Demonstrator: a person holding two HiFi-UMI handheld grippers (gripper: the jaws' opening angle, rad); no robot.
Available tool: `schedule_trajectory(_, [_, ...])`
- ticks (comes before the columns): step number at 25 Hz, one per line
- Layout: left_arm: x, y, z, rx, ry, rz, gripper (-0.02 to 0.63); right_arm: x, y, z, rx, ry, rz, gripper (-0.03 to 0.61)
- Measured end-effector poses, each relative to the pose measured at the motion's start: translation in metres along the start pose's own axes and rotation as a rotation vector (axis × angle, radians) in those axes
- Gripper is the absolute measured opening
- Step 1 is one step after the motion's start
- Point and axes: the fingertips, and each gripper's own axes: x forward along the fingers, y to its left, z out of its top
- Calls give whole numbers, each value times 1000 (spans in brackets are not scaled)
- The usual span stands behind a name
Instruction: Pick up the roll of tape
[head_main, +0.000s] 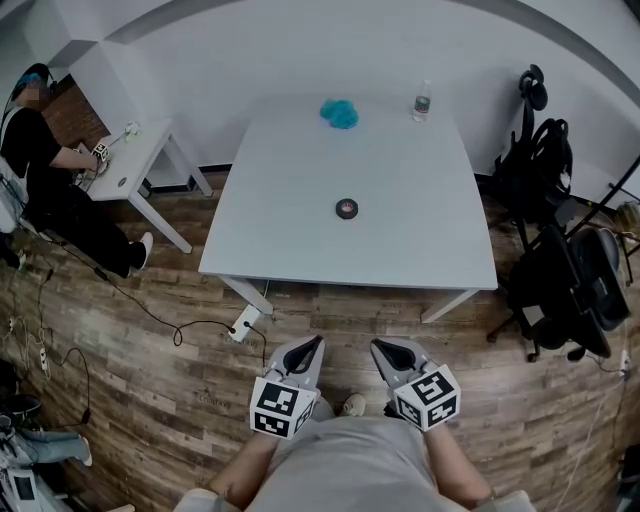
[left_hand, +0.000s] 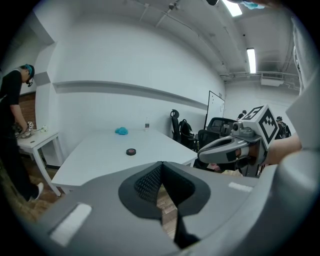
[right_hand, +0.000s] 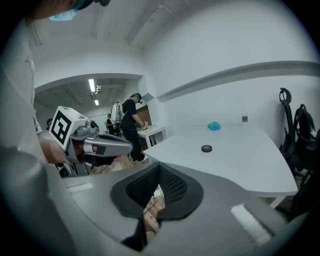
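Black tape roll (head_main: 347, 208) well beyond jaws

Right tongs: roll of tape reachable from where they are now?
Probably not yet. The right tongs sit shut, short of the table, while the roll of tape lies mid-table. Nothing stands around it, so the path looks free after stepping closer.

Head cam looked steeply down from above the person, set well back from the table (head_main: 420, 250), with the left gripper (head_main: 314, 345) and right gripper (head_main: 381, 347) low in frame. Each gripper cam sat right behind its own jaws, facing the table from off its near edge. All 3 views shared the tabletop and tape (head_main: 347, 208); each gripper cam also caught the other gripper.
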Motion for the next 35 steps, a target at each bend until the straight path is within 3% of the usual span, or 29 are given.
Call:
schedule_trajectory(10, [9, -2, -4, 8, 19, -10, 20, 0, -5, -10, 25, 3, 2, 6])
schedule_trajectory(16, [37, 2, 7, 33, 20, -50, 20, 6, -29, -5, 35, -1, -29, 6])
schedule_trajectory(35, [122, 79, 54, 33, 11, -75, 20, 87, -104, 46, 25, 13, -52, 6])
